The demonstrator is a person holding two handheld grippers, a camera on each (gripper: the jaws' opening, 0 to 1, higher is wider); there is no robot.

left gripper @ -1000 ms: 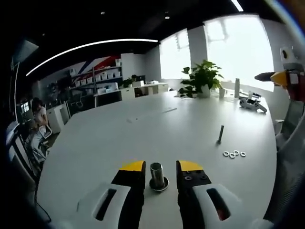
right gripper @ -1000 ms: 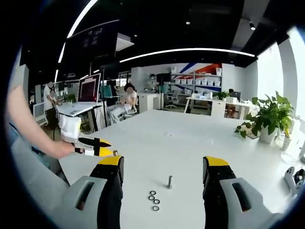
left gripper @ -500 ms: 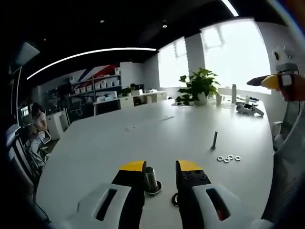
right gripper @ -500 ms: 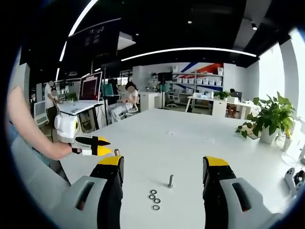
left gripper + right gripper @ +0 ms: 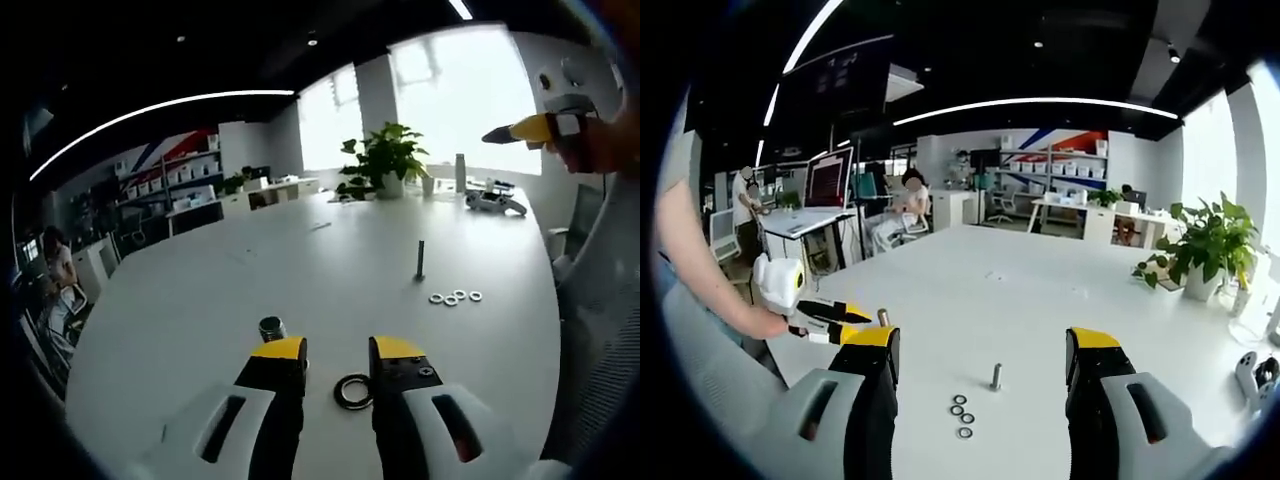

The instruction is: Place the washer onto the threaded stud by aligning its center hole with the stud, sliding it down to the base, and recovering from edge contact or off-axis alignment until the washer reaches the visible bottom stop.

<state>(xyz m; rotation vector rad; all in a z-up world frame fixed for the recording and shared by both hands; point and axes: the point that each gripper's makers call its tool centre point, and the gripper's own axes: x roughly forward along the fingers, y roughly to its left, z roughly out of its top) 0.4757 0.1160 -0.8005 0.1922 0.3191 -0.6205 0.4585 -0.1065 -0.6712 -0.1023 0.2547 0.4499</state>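
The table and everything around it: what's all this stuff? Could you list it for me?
Table: one, white, large, under everything.
Large washer: one, dark, flat on the table between the left gripper's jaws.
Short cylinder: one, metal, just beyond the left jaw.
Threaded stud: one, grey, upright mid-table.
Small washers: four, silver, beside the stud.
Potted plant: one, green, far end.
Game controller: one, pale, far edge.
Left gripper: black and yellow, open.
Right gripper: black and yellow, open.
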